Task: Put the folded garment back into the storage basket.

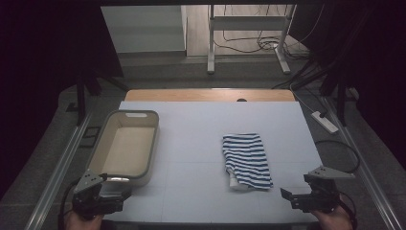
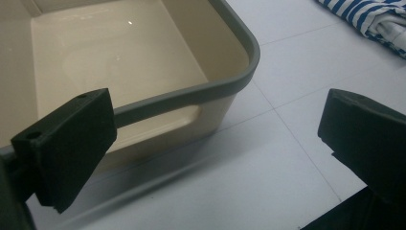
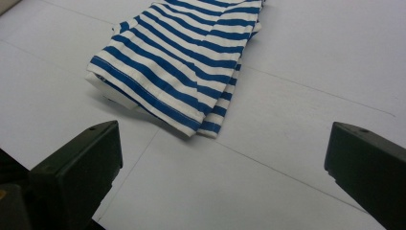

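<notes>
- Table (image 1: 191,143): a white work surface with faint seam lines; it bears all items listed below.
- Basin (image 1: 154,139): beige inside with a grey rim, standing on the left part of the table. Its near corner (image 2: 249,52) lies just ahead of the left gripper.
- Striped cloth (image 1: 246,160): blue-and-white, folded, lying flat right of centre and well apart from the basin. Its near folded end (image 3: 177,81) faces the right gripper.
- Left gripper (image 1: 98,194): at the near left table edge, just beside the basin's near wall. Jaws stand wide apart; nothing is between them.
- Right gripper (image 1: 306,196): at the near right edge, near the cloth but apart from it. Jaws stand wide apart over bare table; nothing is held.
</notes>
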The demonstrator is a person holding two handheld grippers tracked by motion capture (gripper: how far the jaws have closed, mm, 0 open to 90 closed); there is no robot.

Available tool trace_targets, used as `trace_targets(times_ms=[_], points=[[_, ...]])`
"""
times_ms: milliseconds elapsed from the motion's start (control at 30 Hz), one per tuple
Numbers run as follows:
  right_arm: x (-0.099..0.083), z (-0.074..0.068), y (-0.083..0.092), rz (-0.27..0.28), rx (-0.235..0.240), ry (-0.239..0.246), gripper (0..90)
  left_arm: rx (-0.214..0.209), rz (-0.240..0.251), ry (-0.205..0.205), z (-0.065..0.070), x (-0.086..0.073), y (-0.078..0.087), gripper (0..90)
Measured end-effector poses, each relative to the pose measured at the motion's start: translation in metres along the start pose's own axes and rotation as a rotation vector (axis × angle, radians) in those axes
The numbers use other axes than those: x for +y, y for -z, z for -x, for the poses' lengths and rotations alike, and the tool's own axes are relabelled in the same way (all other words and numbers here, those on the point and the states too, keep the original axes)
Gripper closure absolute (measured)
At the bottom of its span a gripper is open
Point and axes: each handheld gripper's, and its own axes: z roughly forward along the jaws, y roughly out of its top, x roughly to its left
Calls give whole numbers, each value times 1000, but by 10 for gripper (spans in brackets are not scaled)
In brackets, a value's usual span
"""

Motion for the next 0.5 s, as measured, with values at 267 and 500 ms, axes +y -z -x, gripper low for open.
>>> trace_targets(times_ms=[267, 500], points=[[1, 0, 0, 7, 0, 3, 0, 0, -5, 1, 0, 0, 0, 0], [1, -1, 0, 1, -4, 5, 0, 0, -12, -2, 0, 0, -1, 0]])
